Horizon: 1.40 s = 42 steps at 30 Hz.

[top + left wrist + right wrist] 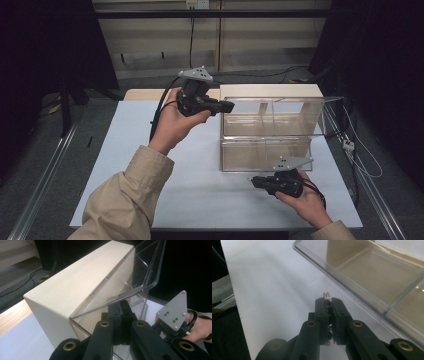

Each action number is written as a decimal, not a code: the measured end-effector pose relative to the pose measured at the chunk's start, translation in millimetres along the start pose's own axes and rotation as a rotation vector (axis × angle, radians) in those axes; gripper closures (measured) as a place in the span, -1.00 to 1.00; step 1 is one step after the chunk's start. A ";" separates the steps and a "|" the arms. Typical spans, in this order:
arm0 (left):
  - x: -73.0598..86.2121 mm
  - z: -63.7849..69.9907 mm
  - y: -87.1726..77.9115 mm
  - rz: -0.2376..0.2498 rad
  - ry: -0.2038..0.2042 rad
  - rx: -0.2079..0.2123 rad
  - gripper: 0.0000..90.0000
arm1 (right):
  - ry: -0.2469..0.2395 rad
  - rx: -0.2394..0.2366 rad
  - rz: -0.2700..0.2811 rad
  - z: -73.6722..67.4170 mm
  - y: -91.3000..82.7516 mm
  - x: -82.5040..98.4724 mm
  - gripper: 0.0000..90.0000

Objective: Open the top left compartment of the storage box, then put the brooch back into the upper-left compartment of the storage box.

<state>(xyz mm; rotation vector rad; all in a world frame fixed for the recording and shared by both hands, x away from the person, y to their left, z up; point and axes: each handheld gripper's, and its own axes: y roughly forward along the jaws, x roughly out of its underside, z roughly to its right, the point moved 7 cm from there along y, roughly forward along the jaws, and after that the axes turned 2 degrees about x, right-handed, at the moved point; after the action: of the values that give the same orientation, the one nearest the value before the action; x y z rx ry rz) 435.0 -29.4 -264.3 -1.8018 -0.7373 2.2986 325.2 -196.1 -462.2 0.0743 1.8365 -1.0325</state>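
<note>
With a small metal chain [326, 297] pinched in the closed right gripper [328, 301], a clear box [270, 131] lid [140, 272] is held up by the closed left gripper [121, 305].
Judged mid-transfer: next, the chain must be carried over the near wall and released inside a compartment.

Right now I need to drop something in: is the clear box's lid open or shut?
Open: the lid is raised, its edge pinched by the left gripper.
</note>
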 end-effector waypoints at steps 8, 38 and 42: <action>-0.2 -0.1 0.4 0.000 0.002 -0.001 1.00 | -0.026 -0.036 0.008 -7.6 -8.6 -13.0 0.89; 1.3 -2.4 1.7 -0.019 -0.001 0.000 1.00 | -0.068 -0.101 0.010 -15.8 -30.3 -60.9 0.89; 1.2 -2.4 1.9 -0.021 -0.004 0.004 1.00 | -0.078 -0.105 0.007 -18.0 -34.0 -65.9 0.89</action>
<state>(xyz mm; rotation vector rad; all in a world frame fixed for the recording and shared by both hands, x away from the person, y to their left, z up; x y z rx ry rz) 437.3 -29.9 -266.6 -1.7799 -0.7476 2.2892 330.0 -180.8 -387.6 -0.0221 1.8153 -0.9197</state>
